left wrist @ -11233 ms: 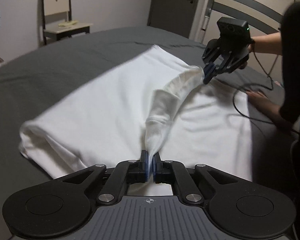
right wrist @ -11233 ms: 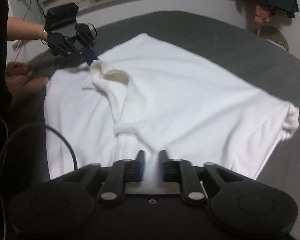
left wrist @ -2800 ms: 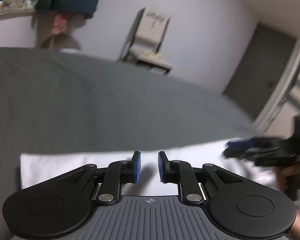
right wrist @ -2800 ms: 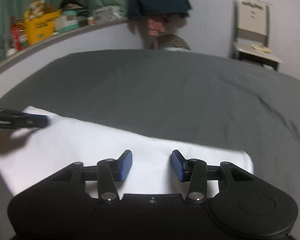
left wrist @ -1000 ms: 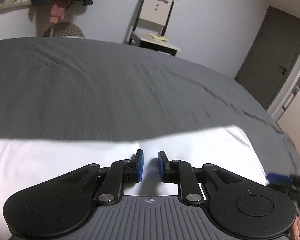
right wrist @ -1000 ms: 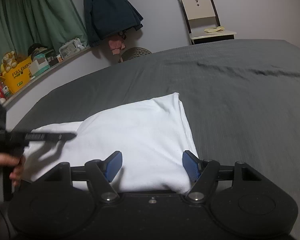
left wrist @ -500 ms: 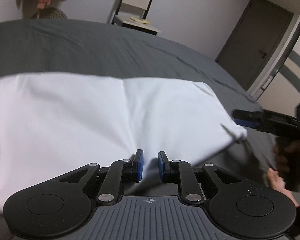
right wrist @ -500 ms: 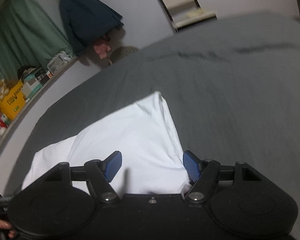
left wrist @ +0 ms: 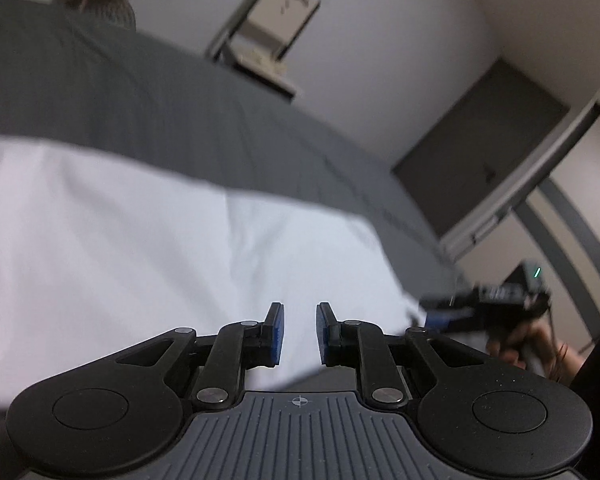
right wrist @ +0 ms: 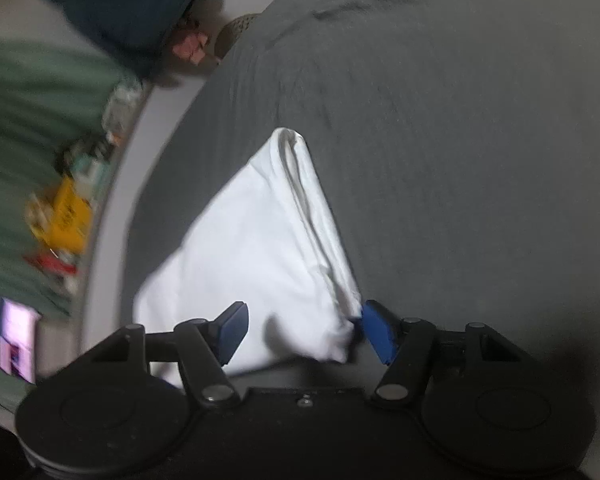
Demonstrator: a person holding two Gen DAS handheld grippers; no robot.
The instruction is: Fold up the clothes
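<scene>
Folded white garment (left wrist: 148,248) spread on grey bed (left wrist: 112,100), filling left and centre of left wrist view; in right wrist view, narrow wedge at frame centre (right wrist: 260,248).

Left gripper (left wrist: 299,330) at bottom centre: narrow gap between blue pads, nothing pinched, cloth behind.

Right gripper (right wrist: 306,330) at bottom centre: jaws wide, just been closing slightly; garment's near corner between pads, right pad touching folded edge, left pad clear.

Chair (left wrist: 276,32) at upper centre, door (left wrist: 480,148) at right.
</scene>
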